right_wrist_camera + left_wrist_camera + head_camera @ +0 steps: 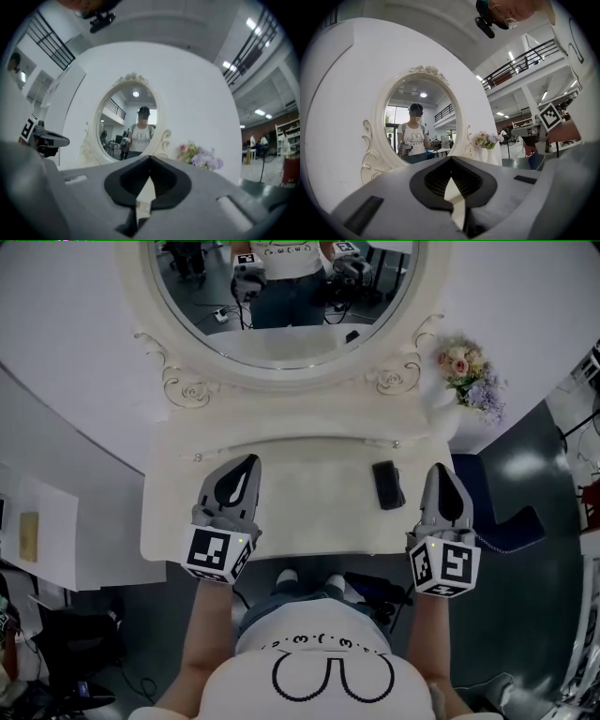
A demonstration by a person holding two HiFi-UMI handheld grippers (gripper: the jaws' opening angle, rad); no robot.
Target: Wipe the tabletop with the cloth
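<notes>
White table (309, 531) under an oval mirror (281, 306) carries a black slab (387, 484); left tool (250, 461) and right tool (442, 469) hover above its front, each with jaws closed together.

Dim, even light; fisheye-warped edges

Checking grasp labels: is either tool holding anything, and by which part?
Nothing is held: the left tool and the right tool both have their jaws together with nothing between them.

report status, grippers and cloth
Left gripper shut, empty. Right gripper shut, empty. No cloth in view. Dark flat object on tabletop near right gripper.
</notes>
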